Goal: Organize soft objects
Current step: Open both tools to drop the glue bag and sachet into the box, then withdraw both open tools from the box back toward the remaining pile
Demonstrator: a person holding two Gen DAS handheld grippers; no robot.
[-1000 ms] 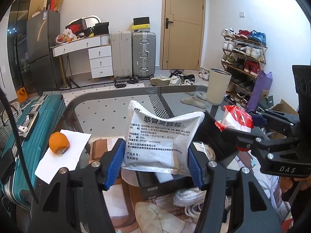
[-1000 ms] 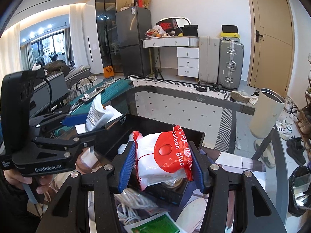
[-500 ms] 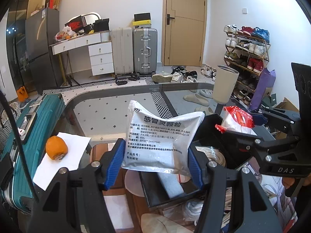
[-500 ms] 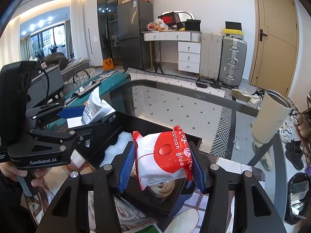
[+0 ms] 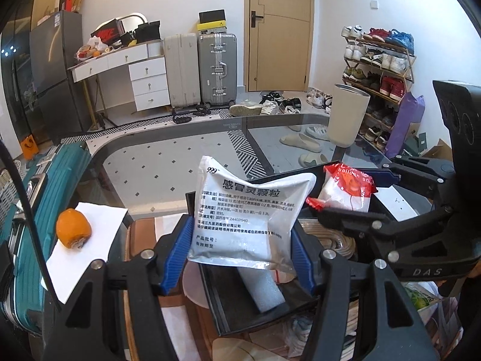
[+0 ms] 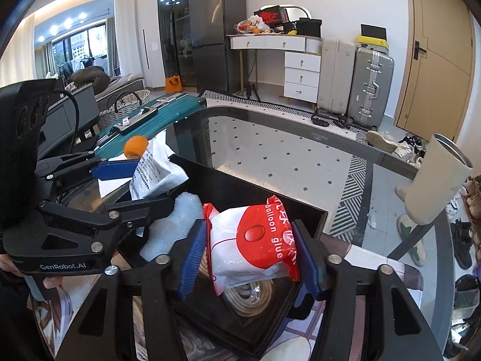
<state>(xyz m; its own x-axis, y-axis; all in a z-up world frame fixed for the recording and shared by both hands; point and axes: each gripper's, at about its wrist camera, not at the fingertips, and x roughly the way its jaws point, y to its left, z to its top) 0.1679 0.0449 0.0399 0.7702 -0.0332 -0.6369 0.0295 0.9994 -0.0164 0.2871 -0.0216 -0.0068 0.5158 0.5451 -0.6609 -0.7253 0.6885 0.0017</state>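
Glass-topped and ringed by suitcases, a shoe rack and a closed door, the dining table (image 5: 168, 162) carries a black tray (image 6: 270, 192) near its front edge, where two hand-held grippers hover side by side.

Nearest the lens in the left wrist view, the left gripper (image 5: 242, 251) clamps a silver medicine sachet (image 5: 249, 216) by its lower sides, jaws about half open and both blue pads pressed into the foil. The sachet stands upright, its long axis running bottom to top, printed face to the camera, directly above a white foam roll (image 5: 261, 285) lying in the tray.

In the right wrist view, the right gripper (image 6: 251, 254) has the red-and-white balloon glue packet (image 6: 255, 243) between its pads over a coil of beige rope (image 6: 249, 297) in the tray's near corner. Its jaws have just been opening: the pad on the picture's right touches the packet, while a sliver of space shows at the other, so the grip looks to be loosening. The packet sits tilted, its lettering running top to bottom.

Judged from this, the step in hand is dropping both soft packs into the tray. Done well, each gripper would stay inside the tray walls, low over the contents, and open fully before lifting clear so neither pack snags a pad.

Beyond the tray, at the table's left edge, an orange (image 5: 73, 228) rests on white paper (image 5: 87, 240); a cream tumbler (image 5: 347, 114) stands at the far right edge.
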